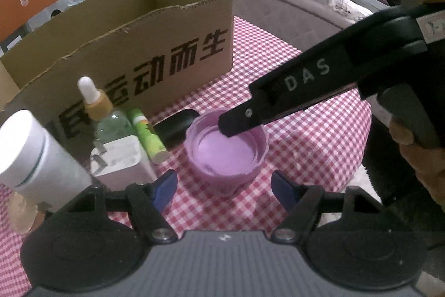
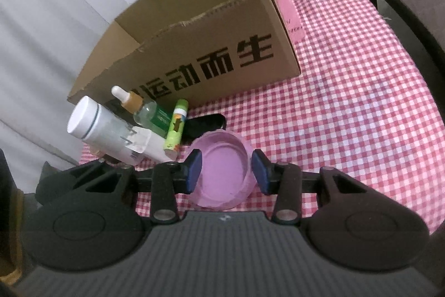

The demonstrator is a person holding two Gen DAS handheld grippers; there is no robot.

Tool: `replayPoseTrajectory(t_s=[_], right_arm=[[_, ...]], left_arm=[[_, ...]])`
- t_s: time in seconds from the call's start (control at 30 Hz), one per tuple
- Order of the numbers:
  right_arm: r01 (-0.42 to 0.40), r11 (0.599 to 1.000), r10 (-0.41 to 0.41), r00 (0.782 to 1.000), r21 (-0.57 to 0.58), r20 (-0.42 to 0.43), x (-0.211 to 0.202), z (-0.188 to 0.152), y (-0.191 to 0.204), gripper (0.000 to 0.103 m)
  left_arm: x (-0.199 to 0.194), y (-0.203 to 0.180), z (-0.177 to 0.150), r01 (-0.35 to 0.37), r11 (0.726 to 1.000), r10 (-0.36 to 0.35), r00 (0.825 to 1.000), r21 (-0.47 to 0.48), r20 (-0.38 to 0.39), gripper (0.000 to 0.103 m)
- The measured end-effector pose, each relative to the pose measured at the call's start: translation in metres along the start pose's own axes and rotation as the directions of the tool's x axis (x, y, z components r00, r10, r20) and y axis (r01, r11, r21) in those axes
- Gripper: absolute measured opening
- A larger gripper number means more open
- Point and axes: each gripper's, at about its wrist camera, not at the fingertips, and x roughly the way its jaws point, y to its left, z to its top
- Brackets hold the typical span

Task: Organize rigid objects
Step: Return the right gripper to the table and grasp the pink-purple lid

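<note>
Cardboard box point(image 2: 194, 52) blocks behind; open checkered tablecloth point(image 2: 347, 102) lies right.

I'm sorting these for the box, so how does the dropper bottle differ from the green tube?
The dropper bottle is clear with a white bulb and tan collar; the green tube is opaque lime with a printed label. The bottle is wider, the tube slimmer. Both stand close together before the cardboard box.

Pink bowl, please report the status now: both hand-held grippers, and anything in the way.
Right hand-held gripper straddles pink bowl, no firm grip visible. Left hand-held gripper open, empty, near bowl. Cardboard box behind, open. Bottles and charger to one side, clear.
</note>
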Motion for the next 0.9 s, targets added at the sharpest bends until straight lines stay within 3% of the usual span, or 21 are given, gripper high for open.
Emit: replayPoseTrajectory(t_s=[0.33, 0.67, 0.9], right_arm=[[-0.029, 1.000, 0.029, 0.999, -0.006, -0.025, 0.006, -0.003, 0.008, 0.039], [-0.081, 0.996, 0.079, 0.994, -0.030, -0.071, 0.005, -0.012, 0.023, 0.039], [-0.056, 0.996, 0.050, 0.995, -0.070, -0.083, 0.013, -0.012, 0.028, 0.039]], left_arm=[[0.001, 0.003, 0.000, 0.022, 0.999, -0.023, 1.000, -0.028, -0.012, 0.076], [-0.027, 0.009, -0.019, 0.022, 1.000, -0.022, 1.000, -0.020, -0.004, 0.076], [-0.016, 0.007, -0.023, -0.038, 0.999, 0.039, 0.999, 0.018, -0.011, 0.076]])
